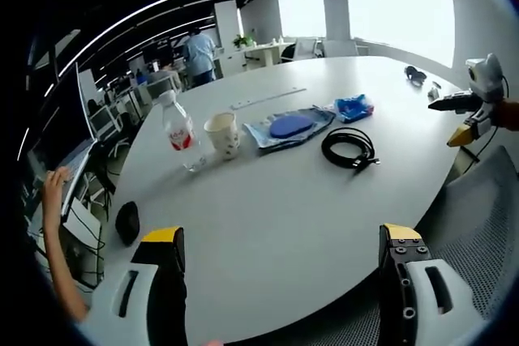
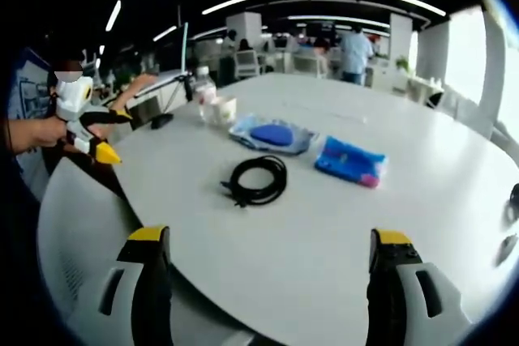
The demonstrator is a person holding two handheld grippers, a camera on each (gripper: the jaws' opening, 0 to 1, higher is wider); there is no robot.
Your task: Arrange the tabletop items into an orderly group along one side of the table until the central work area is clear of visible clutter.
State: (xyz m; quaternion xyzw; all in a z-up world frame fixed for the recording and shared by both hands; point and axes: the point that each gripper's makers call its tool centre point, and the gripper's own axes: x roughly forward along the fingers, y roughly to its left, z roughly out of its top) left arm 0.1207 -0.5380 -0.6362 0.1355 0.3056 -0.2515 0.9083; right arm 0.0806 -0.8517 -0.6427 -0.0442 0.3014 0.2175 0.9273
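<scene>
Both my tongs wide open, empty: left gripper [image 1: 280, 261], right gripper [image 2: 263, 261], hovering at white oval table [image 2: 324, 224] edge. Nothing grabbed yet, looks like start. Coiled black cable [image 2: 258, 180] at 12 o'clock from right tongs, mid-table. Blue flat packet [image 2: 350, 161] at 1, blue disc on clear bag [image 2: 272, 135] behind cable. Clear plastic water bottle [image 1: 180, 131] and white paper cup [image 1: 223, 134] at 11 from left tongs. Next: prob. reach fwd w/ right, close on cable.

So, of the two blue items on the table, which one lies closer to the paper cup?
The blue round pad on its wrapper, right beside the paper cup. The blue packet lies beyond it, farther from the cup.
</scene>
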